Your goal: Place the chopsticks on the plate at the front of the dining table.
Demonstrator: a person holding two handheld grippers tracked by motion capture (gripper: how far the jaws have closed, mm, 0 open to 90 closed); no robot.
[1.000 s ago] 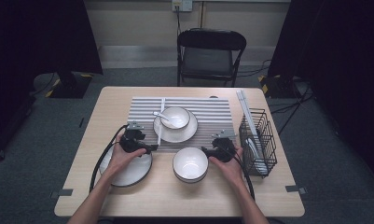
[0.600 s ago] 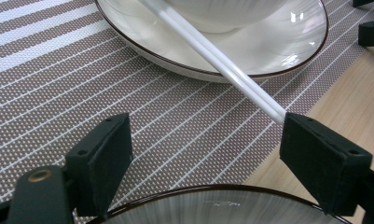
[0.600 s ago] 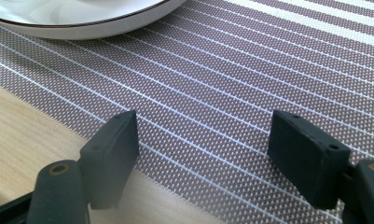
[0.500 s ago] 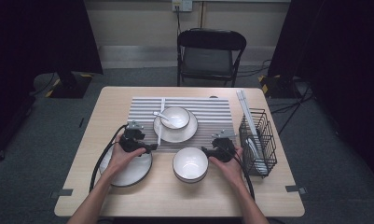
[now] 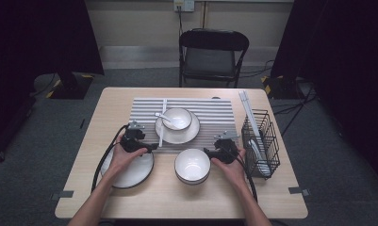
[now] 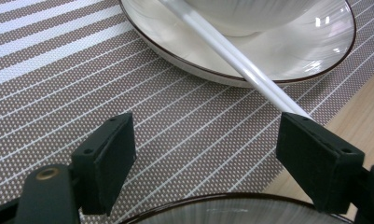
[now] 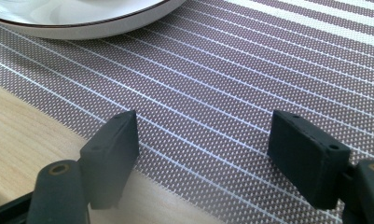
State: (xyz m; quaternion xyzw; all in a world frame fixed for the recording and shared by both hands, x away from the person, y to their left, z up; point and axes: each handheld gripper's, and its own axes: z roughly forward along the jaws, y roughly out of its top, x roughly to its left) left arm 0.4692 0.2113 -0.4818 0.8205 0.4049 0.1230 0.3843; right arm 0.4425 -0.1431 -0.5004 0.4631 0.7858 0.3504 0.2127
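My open left gripper [image 6: 208, 158] sat nearer the long white plastic chopstick [image 6: 231, 58], which ran diagonally ahead toward its right jaw.

Both forearms are bare, no sleeves. Each hand grips a black gripper, left gripper [image 5: 151, 148] and right gripper [image 5: 207, 151], with blocky, screw-dotted pads [image 6: 111, 162], a grey three-cornered plate on top and a black trailing cable.
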